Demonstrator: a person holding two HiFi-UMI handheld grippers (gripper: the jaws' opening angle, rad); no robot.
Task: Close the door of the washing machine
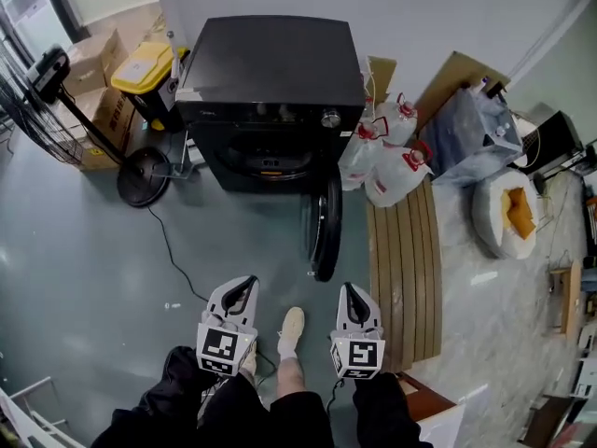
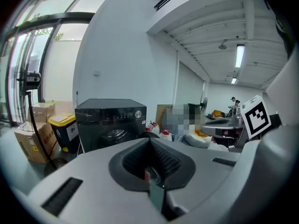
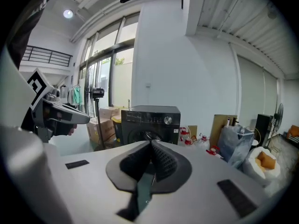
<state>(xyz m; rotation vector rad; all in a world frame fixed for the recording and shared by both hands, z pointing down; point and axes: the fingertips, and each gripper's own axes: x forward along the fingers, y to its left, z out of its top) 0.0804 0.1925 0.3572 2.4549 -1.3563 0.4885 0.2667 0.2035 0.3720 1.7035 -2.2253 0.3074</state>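
The black front-loading washing machine [image 1: 270,73] stands against the far wall. Its round door [image 1: 325,224] hangs open, swung out edge-on toward me at the drum's right. My left gripper [image 1: 249,282] and right gripper [image 1: 348,290] hover side by side over the floor, short of the door, both shut and holding nothing. In the left gripper view the left gripper [image 2: 150,140] points at the machine [image 2: 111,120], which sits a bit left of centre. Over the right gripper [image 3: 151,143] in its own view, the machine [image 3: 150,120] stands straight ahead.
A standing fan [image 1: 47,91], cardboard boxes [image 1: 98,110] and a yellow-lidded bin [image 1: 145,68] are left of the machine. Water jugs [image 1: 392,157], a slatted wooden board [image 1: 403,269] and bags [image 1: 508,213] lie to its right. A cable [image 1: 173,250] crosses the floor. My foot [image 1: 291,332] shows between the grippers.
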